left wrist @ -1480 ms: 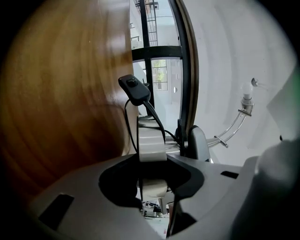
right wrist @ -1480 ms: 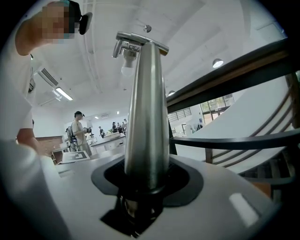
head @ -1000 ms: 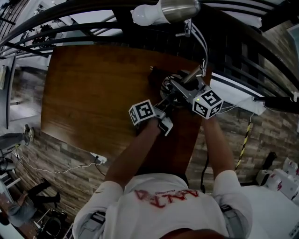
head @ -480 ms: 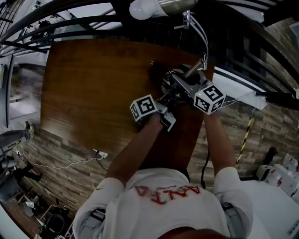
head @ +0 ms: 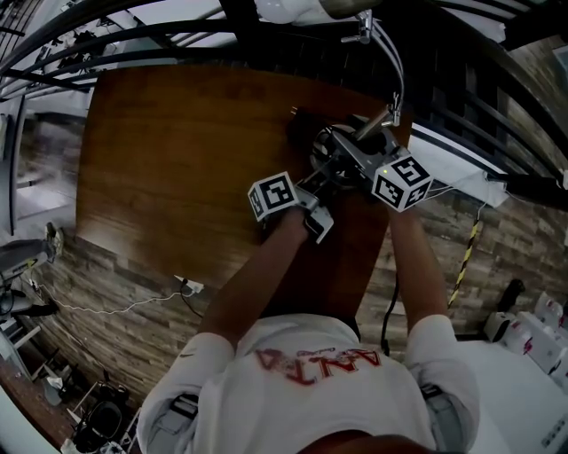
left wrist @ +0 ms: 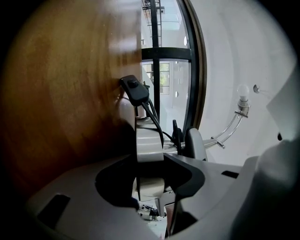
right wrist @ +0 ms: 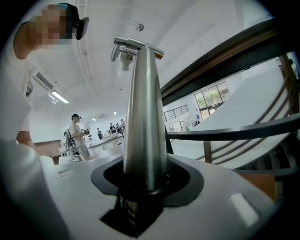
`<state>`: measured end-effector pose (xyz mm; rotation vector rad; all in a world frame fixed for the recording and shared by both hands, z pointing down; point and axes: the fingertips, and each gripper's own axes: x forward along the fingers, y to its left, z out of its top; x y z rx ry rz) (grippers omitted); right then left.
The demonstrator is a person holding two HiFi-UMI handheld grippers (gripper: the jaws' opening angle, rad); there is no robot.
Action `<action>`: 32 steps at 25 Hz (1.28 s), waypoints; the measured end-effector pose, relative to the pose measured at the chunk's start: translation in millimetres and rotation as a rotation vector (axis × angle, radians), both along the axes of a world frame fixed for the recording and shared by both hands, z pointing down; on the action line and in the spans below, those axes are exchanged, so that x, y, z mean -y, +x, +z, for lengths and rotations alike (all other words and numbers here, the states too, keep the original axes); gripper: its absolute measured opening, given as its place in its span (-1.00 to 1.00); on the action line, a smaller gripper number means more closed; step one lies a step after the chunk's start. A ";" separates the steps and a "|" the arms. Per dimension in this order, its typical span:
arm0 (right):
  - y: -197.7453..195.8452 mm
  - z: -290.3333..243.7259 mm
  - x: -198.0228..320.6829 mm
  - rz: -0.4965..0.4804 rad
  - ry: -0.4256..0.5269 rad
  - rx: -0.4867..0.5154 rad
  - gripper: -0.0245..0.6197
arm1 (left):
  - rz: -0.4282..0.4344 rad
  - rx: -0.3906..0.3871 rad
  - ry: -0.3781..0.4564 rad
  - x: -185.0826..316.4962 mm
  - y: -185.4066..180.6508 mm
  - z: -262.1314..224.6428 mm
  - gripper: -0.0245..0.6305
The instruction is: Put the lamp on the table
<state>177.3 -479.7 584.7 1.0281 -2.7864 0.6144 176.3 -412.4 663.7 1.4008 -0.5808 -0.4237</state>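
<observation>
Lamp (right wrist: 144,117) stem, clamped in right gripper (right wrist: 142,190) jaws

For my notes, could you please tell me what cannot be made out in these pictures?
- Bulb: head view, cut off by the top edge.
- Lamp base: head view, covered by the left gripper, whose jaws are opening around it, and the right gripper.
- Foot of the stem: right gripper view, sunk between that gripper's closed jaws.

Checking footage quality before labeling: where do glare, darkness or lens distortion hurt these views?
Head view: dim overall, table edges bowed by the fisheye. Left gripper view: soft glare on the table, black vignette at corners. Right gripper view: brightest; lamp stem sharp with streaky highlights, railings curved.
</observation>
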 end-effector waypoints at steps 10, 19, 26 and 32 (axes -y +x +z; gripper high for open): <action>-1.8 -0.4 5.7 0.007 -0.009 -0.004 -0.32 | 0.036 0.057 0.012 -21.5 -29.9 -7.9 -0.34; -8.9 11.8 -0.5 0.000 0.015 -0.080 -0.31 | 0.016 0.262 0.077 -35.3 -90.9 -8.1 -0.79; -12.4 18.1 -10.4 -0.001 0.049 -0.159 -0.31 | -0.008 0.320 0.153 -37.0 -105.5 -27.4 -0.83; -19.4 21.8 -15.6 -0.002 0.085 -0.194 -0.31 | -0.022 0.351 0.166 -40.9 -118.9 -28.3 -0.83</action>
